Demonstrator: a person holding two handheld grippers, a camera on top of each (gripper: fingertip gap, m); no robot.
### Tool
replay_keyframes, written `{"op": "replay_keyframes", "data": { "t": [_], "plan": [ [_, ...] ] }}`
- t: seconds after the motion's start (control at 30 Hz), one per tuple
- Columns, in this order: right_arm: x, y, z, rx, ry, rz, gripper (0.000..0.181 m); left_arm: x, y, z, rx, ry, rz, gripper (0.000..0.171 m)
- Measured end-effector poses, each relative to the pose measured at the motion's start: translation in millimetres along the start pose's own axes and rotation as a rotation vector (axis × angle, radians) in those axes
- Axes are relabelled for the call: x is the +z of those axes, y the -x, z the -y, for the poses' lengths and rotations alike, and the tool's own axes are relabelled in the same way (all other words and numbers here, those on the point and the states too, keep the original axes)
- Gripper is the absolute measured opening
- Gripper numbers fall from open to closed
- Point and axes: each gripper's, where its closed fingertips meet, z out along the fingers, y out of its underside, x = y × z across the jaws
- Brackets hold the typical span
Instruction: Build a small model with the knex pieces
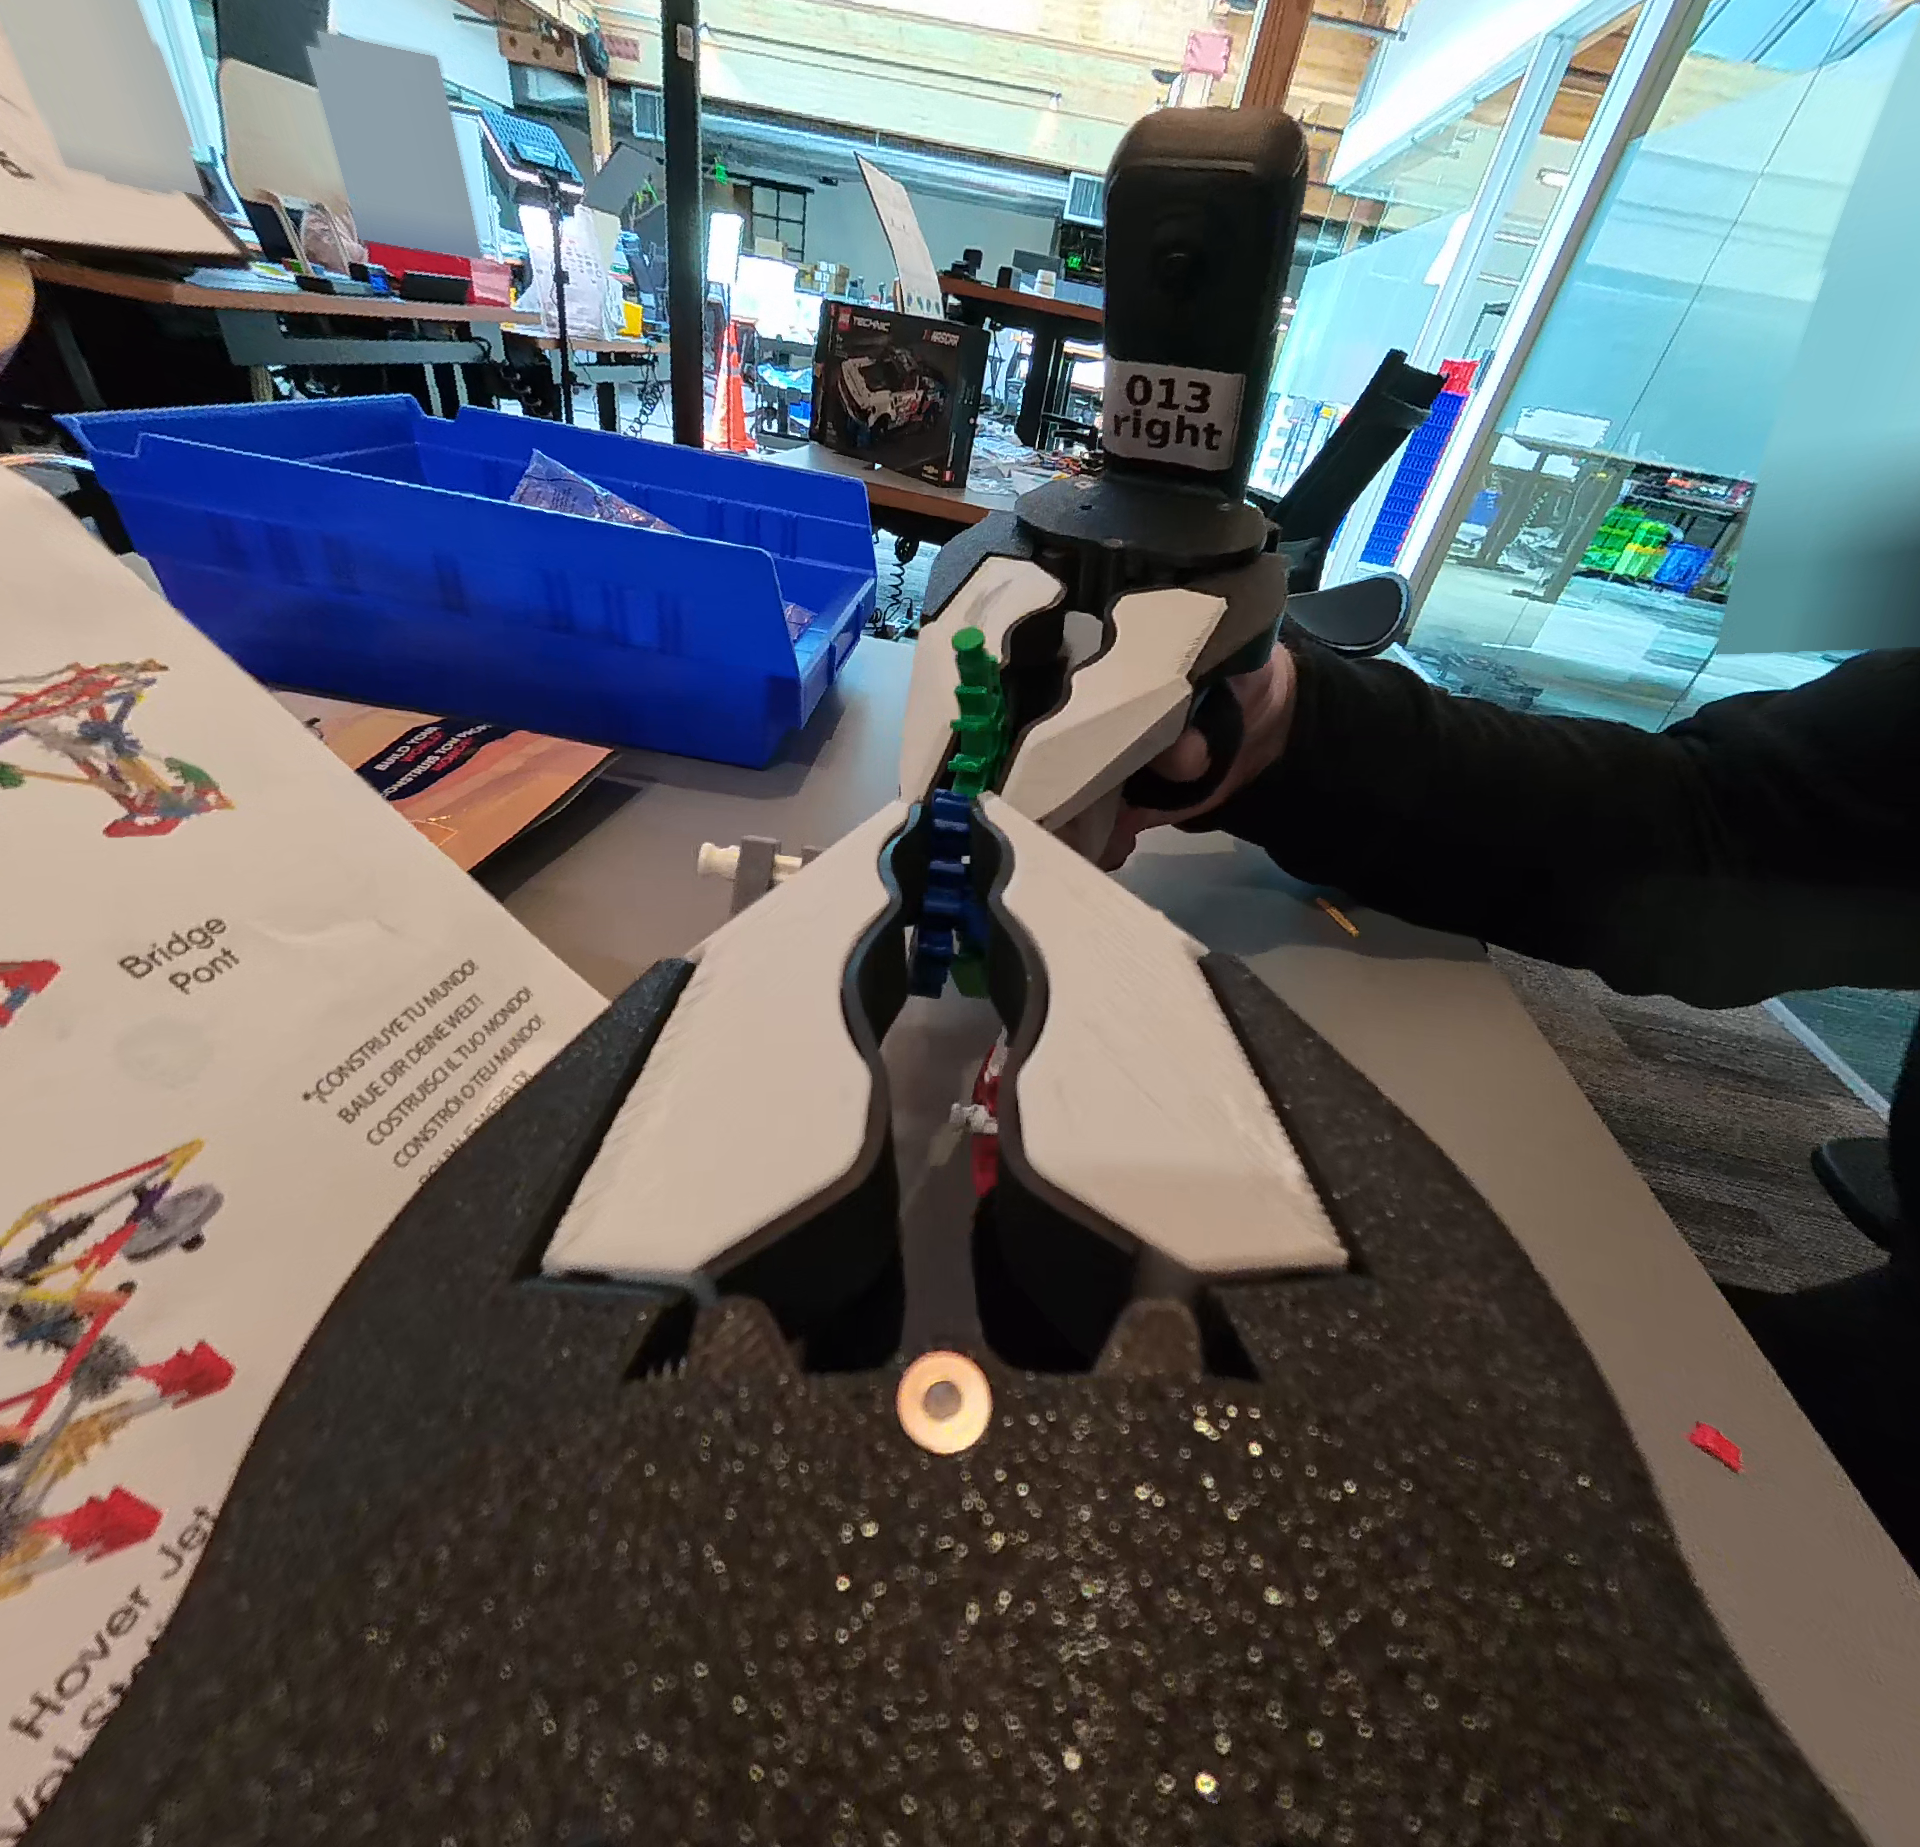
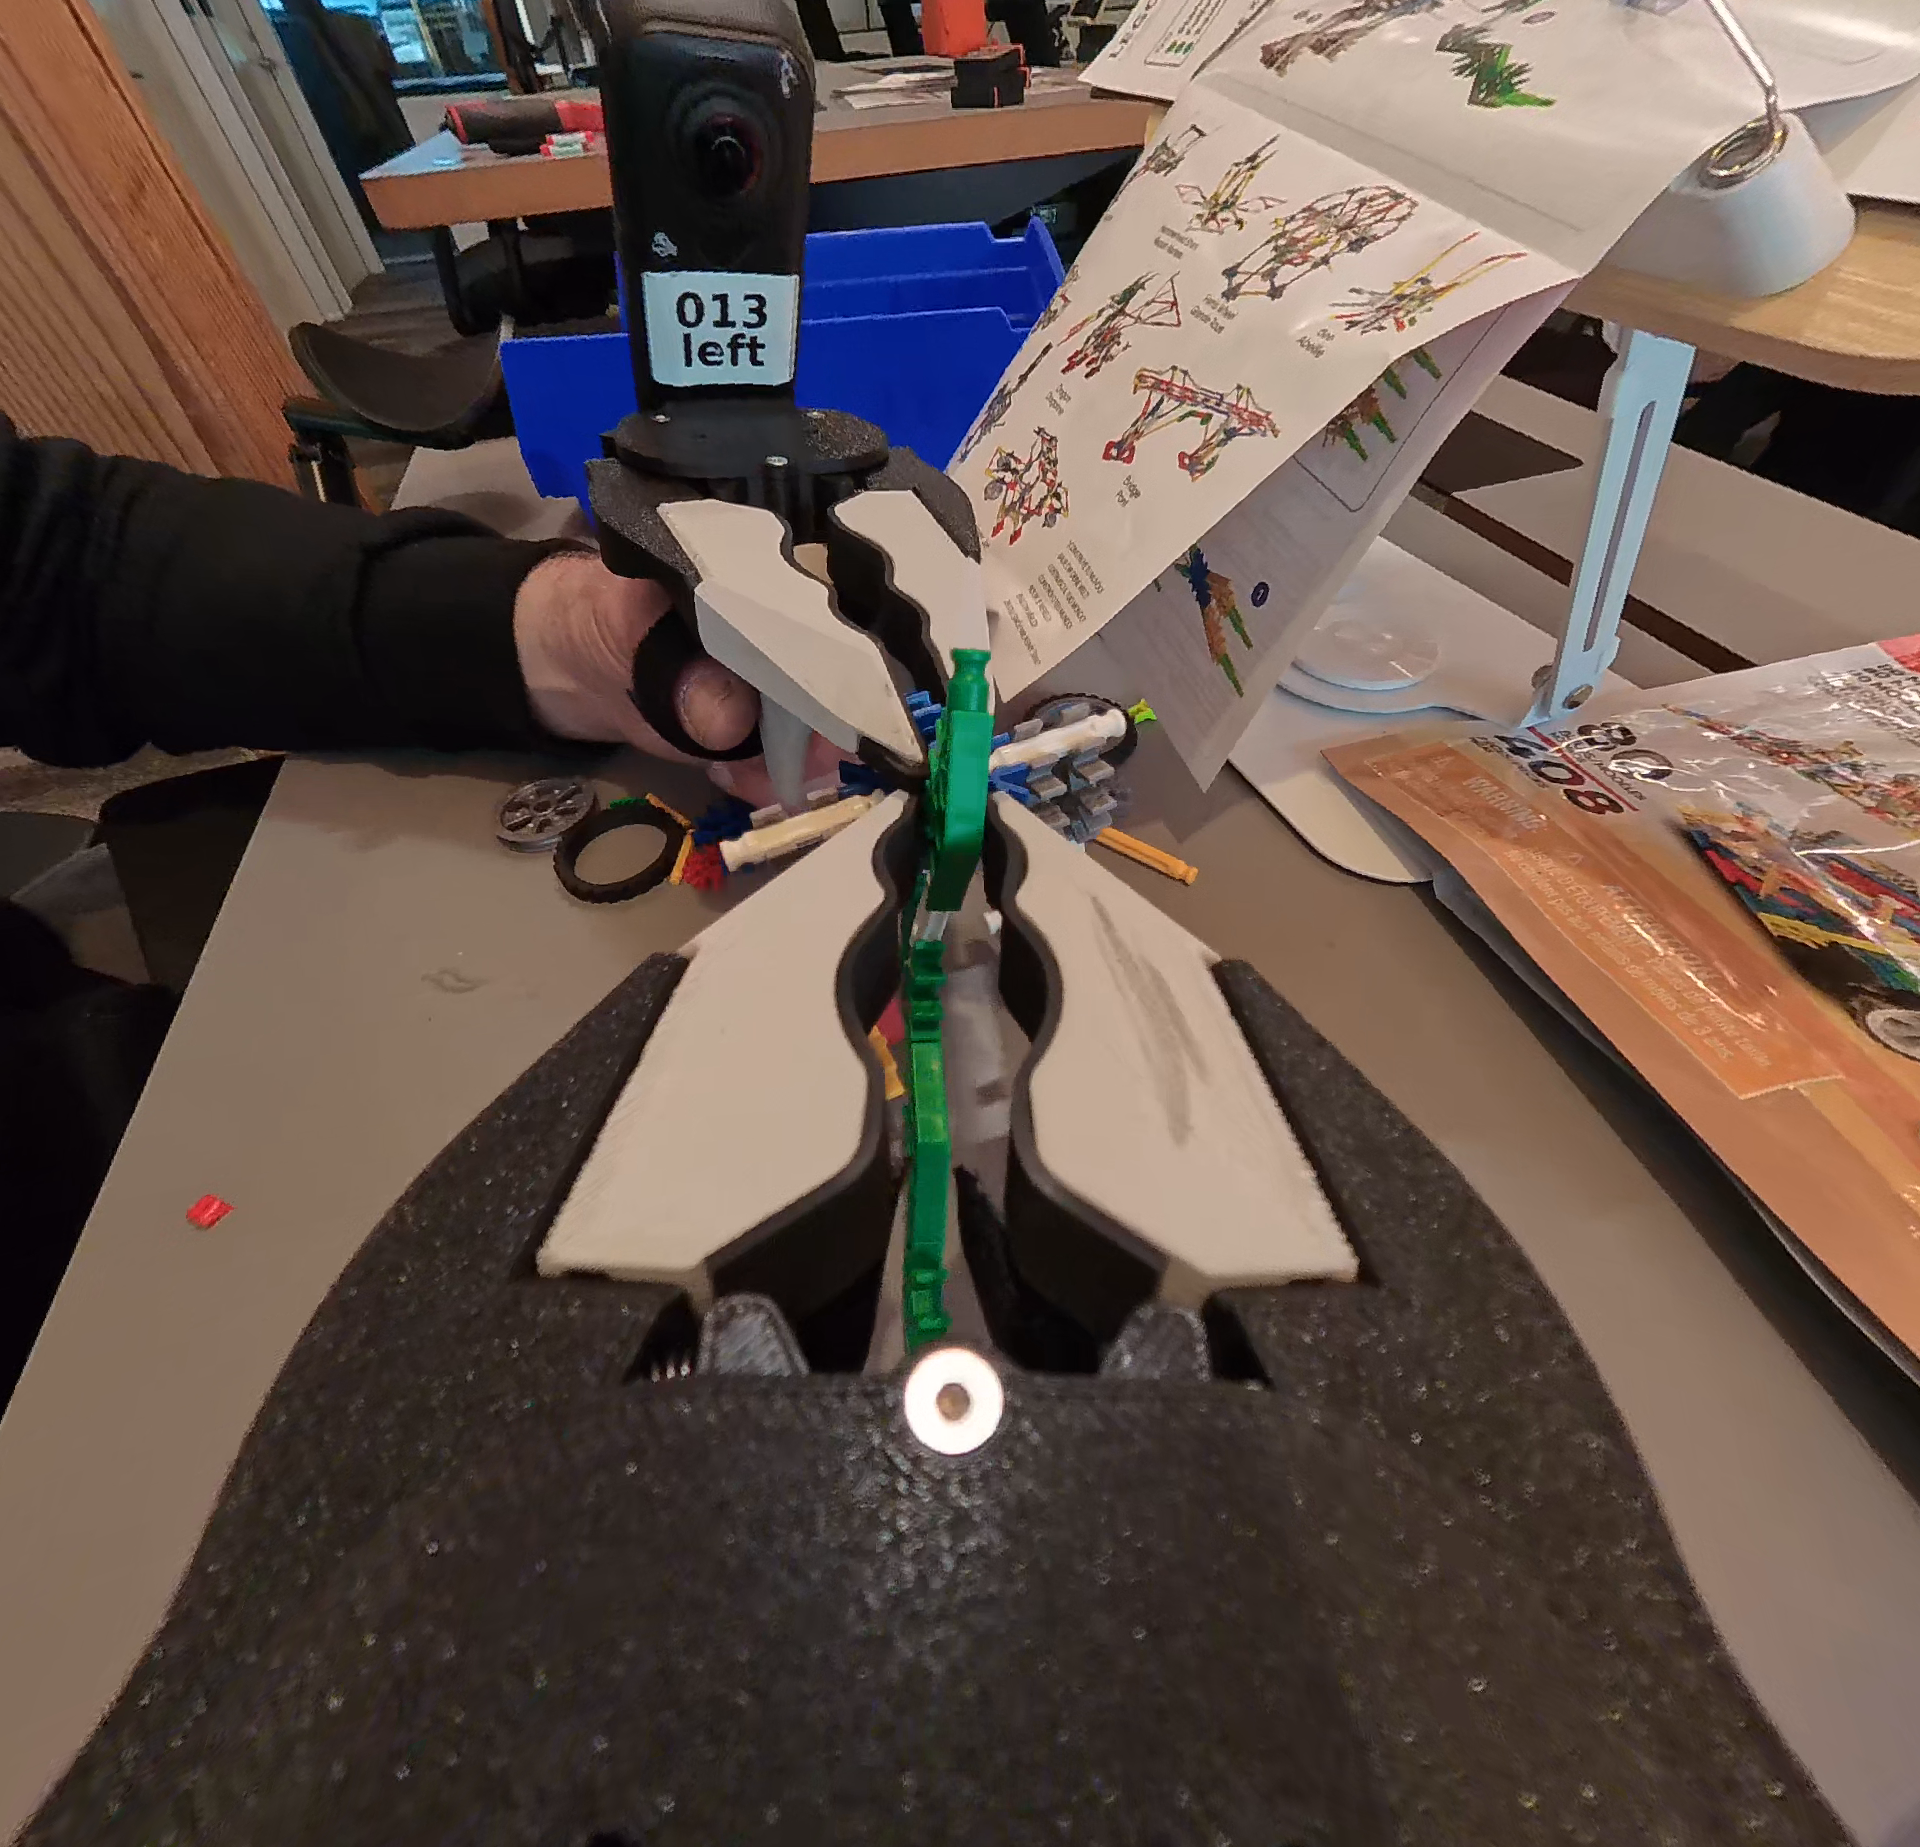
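Indoors, grey table (image 2: pixel 343 966), cluttered workshop

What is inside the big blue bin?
The blue bin holds one clear plastic bag with printing on it, lying near the back. The bin's front wall hides the bottom, so anything lying lower inside cannot be seen.

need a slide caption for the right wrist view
Right gripper shut on a green toy piece, meeting the left gripper above scattered building-toy parts.
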Motion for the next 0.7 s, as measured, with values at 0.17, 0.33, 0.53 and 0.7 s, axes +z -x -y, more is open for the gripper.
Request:
{"op": "replay_keyframes", "data": {
  "t": [0.17,0.33,0.53,0.7],
  "plan": [
    [-1.6,5.5,1.9,-0.029,-0.013,0.033,0.009,-0.8,-6.0,1.2,-0.017,-0.005,-0.044,0.006],
    [-2.9,11.6,3.0,-0.048,-0.021,0.07,0.007,-1.4,-12.0,2.4,0.008,-0.001,-0.063,0.005],
    [-5.4,16.9,10.0,-0.059,-0.054,0.095,0.005,-2.1,-17.4,9.0,0.006,-0.034,-0.088,0.005],
    [-7.0,22.4,12.8,-0.042,-0.062,0.135,0.004,-2.7,-23.2,11.9,0.023,-0.035,-0.11,0.004]
  ]
}}
